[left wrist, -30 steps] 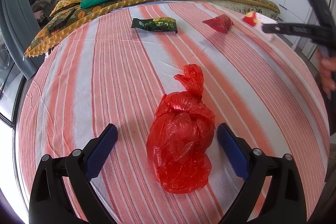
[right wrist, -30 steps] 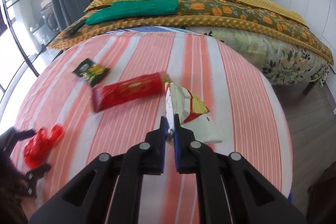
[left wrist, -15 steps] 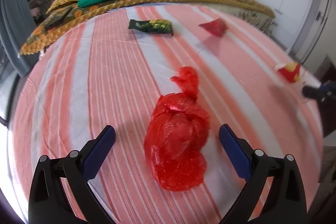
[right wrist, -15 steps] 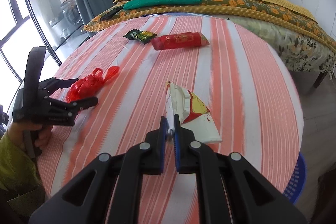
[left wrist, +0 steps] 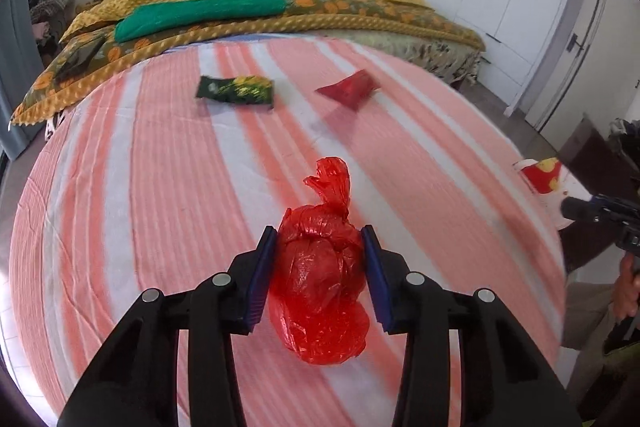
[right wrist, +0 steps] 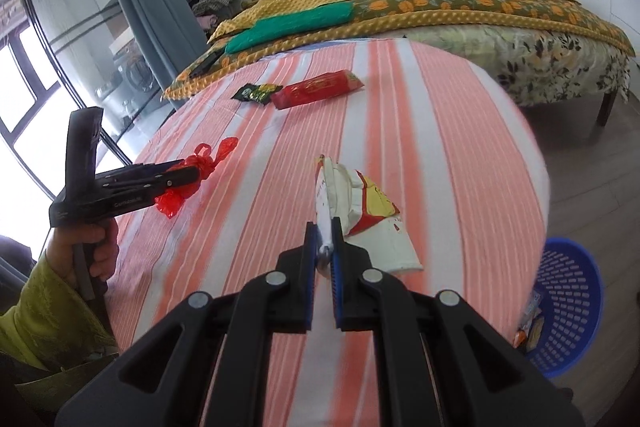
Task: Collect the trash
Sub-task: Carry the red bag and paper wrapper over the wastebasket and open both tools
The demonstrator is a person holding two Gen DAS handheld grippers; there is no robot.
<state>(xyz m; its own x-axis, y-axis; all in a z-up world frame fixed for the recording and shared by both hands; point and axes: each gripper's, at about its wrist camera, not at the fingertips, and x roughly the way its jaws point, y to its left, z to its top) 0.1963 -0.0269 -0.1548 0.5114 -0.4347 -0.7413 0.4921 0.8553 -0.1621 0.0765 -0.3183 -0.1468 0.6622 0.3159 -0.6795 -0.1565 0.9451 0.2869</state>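
On the near part of the striped table [left wrist: 120, 187], the left claw [left wrist: 320, 259] is closing its blue pads on both sides of a knotted red plastic bag [left wrist: 320, 287], gripping the bag's full body below the knot, probably because the bulk gives more hold than the thin twisted top. From the right wrist view the bag hangs at the claw's tip, its lower end close to the cloth; whether it has cleared the cloth I cannot tell.

To the right, the right claw [right wrist: 324, 247] is pinched tight on the folded edge of a white, red and yellow snack packet [right wrist: 360, 211], which sticks out beyond the pads above the table. A flat wrapper offers only an edge to grab, so that hold fits. A blue basket [right wrist: 568, 307] stands on the floor off the table's right side, already holding some wrappers, and it looks like the place both pieces belong.

Counted: 2 claws, each with 1 piece of trash. 2 pieces lie far on the table: 1 dark green packet [left wrist: 236, 89] and 1 red packet [right wrist: 316, 89], touching or nearly so. That makes 4 pieces outside the 1 basket.
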